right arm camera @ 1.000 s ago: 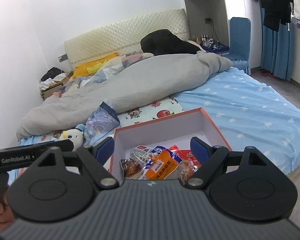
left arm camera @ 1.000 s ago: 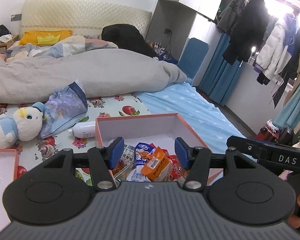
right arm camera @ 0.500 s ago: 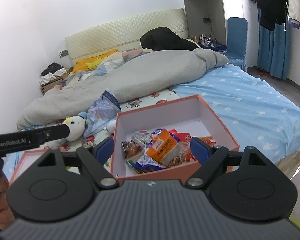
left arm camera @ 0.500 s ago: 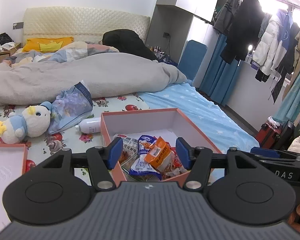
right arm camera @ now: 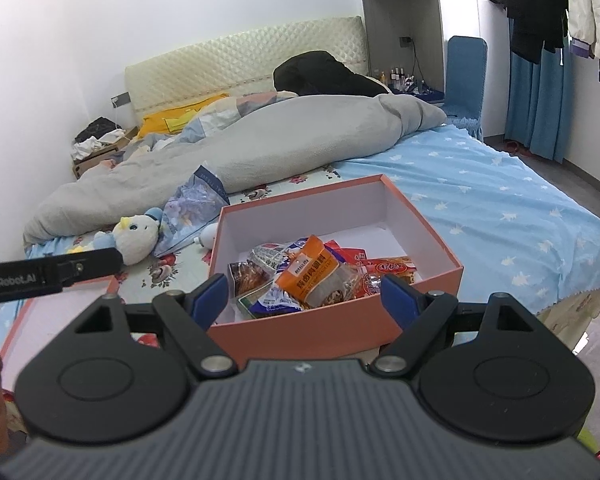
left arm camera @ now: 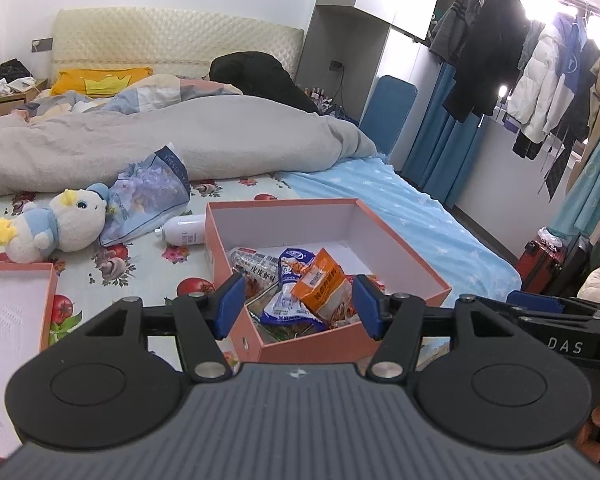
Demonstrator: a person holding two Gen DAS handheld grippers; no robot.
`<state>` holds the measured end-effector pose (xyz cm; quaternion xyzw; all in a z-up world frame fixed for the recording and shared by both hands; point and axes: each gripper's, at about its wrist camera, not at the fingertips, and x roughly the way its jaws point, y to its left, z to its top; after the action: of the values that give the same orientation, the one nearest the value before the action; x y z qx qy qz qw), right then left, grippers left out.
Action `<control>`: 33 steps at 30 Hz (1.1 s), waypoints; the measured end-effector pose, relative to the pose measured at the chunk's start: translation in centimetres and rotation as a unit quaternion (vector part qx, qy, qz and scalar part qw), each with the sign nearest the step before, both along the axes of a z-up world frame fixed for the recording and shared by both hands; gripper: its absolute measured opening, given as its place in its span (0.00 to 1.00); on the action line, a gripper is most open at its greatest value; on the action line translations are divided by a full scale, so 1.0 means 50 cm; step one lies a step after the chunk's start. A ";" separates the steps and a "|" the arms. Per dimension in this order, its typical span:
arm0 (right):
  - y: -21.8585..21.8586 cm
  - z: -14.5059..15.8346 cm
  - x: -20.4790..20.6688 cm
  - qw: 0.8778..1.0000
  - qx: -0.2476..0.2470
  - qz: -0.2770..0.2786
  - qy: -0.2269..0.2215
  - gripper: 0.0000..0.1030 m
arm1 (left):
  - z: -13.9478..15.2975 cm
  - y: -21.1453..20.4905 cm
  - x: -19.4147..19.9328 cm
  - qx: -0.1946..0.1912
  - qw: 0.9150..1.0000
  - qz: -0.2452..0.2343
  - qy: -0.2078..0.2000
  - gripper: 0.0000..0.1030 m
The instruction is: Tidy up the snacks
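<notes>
Two grippers hang side by side over the near edge of an orange box (left arm camera: 340, 336) on the bed, both angled downward toward its contents. The left gripper (left arm camera: 296, 300) has its blue pads (left arm camera: 229, 300) spread apart, with nothing pinched between them; its jaws have just been opening wider. Seen through the gap are the snack packets (left arm camera: 300, 284) heaped in the near part of the box, an orange packet (right arm camera: 308, 276) on top of a blue-and-white one. The right gripper (right arm camera: 304, 300) stands wider still, its jaws empty and framing the box's near wall, with no pad touching card or packet. A hand's fingertips (left arm camera: 598, 428) show at the lower right of the left view, gripping the right tool's handle. Left of the box lie a plush duck (left arm camera: 56, 224), a white bottle (left arm camera: 182, 232) and the box lid (left arm camera: 12, 304)
</notes>
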<state>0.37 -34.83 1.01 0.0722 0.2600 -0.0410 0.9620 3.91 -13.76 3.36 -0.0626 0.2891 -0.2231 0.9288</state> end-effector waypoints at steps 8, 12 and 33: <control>-0.002 -0.011 -0.001 1.000 -0.003 -0.006 0.003 0.82 | -0.012 0.009 0.014 0.010 1.000 0.001 0.005 0.87; -0.007 -0.007 -0.001 1.000 -0.008 -0.017 -0.008 0.82 | -0.013 0.014 0.027 0.008 1.000 0.007 0.013 0.97; -0.035 -0.013 0.002 0.999 0.009 -0.040 -0.013 1.00 | 0.003 -0.011 0.042 0.056 0.998 0.032 -0.001 1.00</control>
<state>0.49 -36.60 0.34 0.0919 0.2450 -0.0759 0.9622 6.02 -14.31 3.51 -0.0200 0.2982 -0.1766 0.9378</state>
